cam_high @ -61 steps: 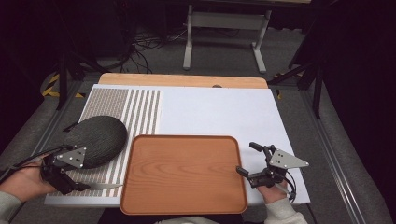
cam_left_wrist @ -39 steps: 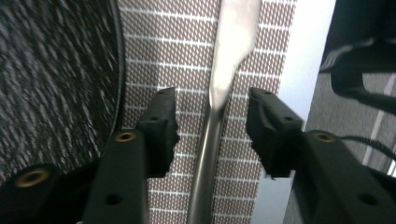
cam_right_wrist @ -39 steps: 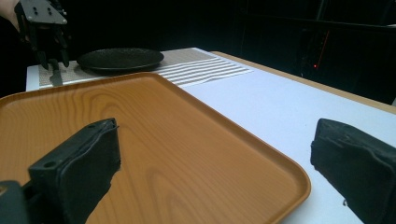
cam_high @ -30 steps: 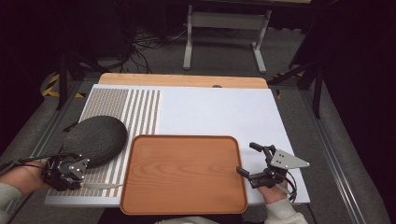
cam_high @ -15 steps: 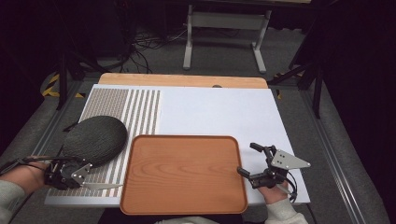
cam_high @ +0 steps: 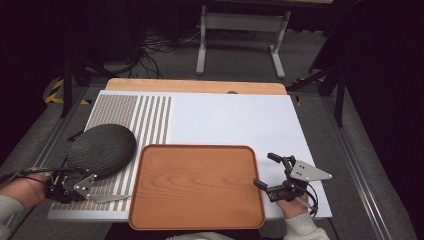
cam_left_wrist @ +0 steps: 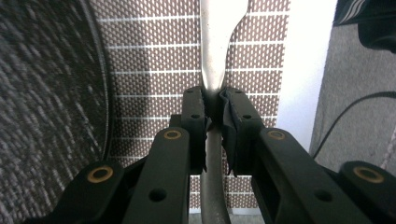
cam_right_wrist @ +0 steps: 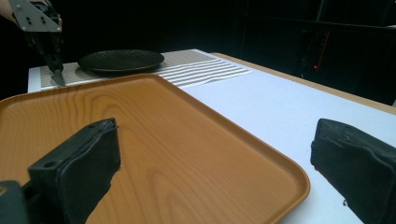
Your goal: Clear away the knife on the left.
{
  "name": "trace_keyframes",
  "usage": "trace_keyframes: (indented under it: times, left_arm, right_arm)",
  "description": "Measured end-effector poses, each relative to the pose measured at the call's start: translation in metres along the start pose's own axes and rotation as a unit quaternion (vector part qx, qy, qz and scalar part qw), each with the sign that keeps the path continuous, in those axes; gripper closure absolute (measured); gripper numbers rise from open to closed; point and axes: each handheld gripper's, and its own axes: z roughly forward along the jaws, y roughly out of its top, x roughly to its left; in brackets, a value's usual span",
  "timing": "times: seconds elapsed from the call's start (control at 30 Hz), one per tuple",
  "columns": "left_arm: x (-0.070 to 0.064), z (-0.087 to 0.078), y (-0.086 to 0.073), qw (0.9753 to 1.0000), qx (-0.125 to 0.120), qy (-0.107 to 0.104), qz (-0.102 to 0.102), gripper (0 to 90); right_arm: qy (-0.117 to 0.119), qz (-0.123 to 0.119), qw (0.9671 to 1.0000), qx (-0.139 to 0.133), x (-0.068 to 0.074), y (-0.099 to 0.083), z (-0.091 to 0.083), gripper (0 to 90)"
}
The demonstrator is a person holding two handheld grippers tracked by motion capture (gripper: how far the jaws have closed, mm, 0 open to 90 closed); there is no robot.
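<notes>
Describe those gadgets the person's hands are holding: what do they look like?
Each is a black two-jaw gripper: the left gripper and right gripper both carry a grey three-cornered plate with small holes. Brass-coloured rivets dot the jaws. Black cables trail off. The sleeves are light grey.

Left gripper (cam_high: 75,186) lay low at the near left, jaws pinched together on a knife (cam_left_wrist: 212,60), hand (cam_high: 22,190) behind it. Right gripper (cam_high: 272,175) sat at the near right, jaws spread wide, gripping nothing, hand (cam_high: 292,205) beneath.
</notes>
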Motion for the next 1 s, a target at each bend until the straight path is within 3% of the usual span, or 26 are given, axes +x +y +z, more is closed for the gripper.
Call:
trace_keyframes:
  times: [0.3,0.53,0.63,0.8,1.0]
  left_arm:
    - [0.002,-0.027,-0.006,0.9984,-0.037,0.013,-0.041,80.3]
    - [0.001,-0.043,-0.005,0.9932,-0.074,0.030,-0.085,80.2]
    - [0.001,-0.051,-0.002,0.9887,-0.092,0.029,-0.115,80.2]
    - [0.001,-0.061,0.002,0.9832,-0.107,0.031,-0.144,80.2]
    - [0.004,-0.073,0.006,0.9725,-0.144,0.029,-0.181,80.1]
  right_arm:
    - [-0.001,0.000,1.0000,-0.004,0.000,0.000,-0.001,2.3]
    - [-0.003,0.000,1.0000,-0.006,-0.001,0.001,-0.002,2.3]
    - [-0.004,0.001,1.0000,-0.006,-0.001,0.000,-0.003,2.3]
    - [-0.005,0.001,1.0000,-0.007,-0.001,0.000,-0.003,2.3]
    - [-0.005,0.002,1.0000,-0.007,-0.001,0.000,-0.003,2.3]
